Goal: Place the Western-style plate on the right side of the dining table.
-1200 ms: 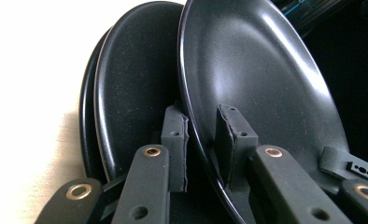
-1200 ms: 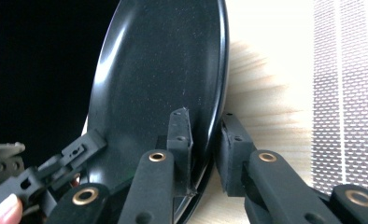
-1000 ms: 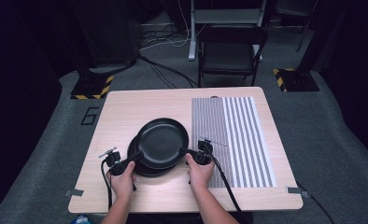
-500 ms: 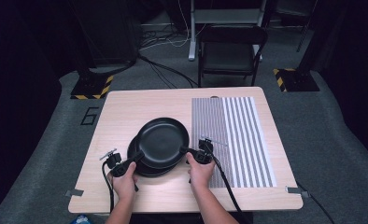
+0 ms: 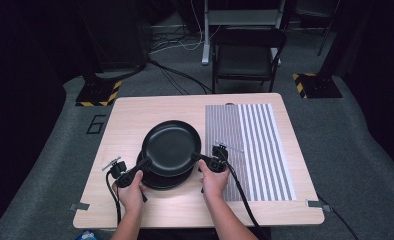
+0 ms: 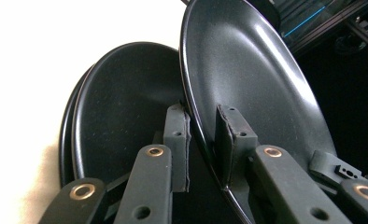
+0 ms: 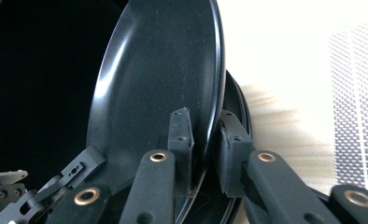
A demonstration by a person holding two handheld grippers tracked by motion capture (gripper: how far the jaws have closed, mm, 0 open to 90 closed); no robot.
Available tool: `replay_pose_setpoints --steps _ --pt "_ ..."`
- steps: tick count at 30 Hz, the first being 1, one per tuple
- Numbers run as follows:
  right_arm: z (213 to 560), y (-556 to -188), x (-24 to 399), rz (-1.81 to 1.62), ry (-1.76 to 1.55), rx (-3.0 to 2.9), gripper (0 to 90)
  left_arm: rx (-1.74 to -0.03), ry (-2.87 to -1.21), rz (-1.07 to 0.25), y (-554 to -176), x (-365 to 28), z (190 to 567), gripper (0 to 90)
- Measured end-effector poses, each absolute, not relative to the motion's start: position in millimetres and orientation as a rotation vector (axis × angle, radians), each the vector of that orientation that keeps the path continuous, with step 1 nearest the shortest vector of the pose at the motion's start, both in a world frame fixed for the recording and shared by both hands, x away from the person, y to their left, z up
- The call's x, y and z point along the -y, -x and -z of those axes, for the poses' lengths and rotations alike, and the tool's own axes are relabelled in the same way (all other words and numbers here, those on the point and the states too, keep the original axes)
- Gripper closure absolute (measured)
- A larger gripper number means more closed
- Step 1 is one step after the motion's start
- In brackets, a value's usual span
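Now both claws pinch the rim of the top plate [image 5: 171, 146]: the left claw [image 5: 144, 163] grips its edge at about 7 o'clock and the right claw [image 5: 197, 158] at about 4 o'clock, each narrowed onto the thin lip with one pad inside the dish and one beneath. That plate sits raised and tilted over the stack [image 5: 157, 179] of like plates below, near the middle of the worktop [image 5: 130, 112], just left of the striped mat [image 5: 257, 150]. By my reading the step in hand is lifting the top plate off the pile; the next move calls for both hands rising and travelling together, kept level with each other, so the plate neither twists in the pads nor drags the one beneath. All the plates are round, shallow and black, with a faintly speckled matte sheen and a smooth raised rim, hard and likely slippery. The worktop is pale wood grain, the mat finely striped grey and white.
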State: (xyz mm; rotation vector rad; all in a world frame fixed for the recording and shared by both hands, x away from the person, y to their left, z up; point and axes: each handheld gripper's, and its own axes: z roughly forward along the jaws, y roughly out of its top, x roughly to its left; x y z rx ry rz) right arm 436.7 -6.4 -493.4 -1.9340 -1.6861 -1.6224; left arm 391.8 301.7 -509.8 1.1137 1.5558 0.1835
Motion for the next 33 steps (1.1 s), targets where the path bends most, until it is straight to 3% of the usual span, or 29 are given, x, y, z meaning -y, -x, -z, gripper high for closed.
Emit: replay_pose_setpoints --steps 33 --pt "465 -439 10 1.688 1.883 1.705 77.4 -1.497 -1.097 -0.195 -398 -301 480 76.3"
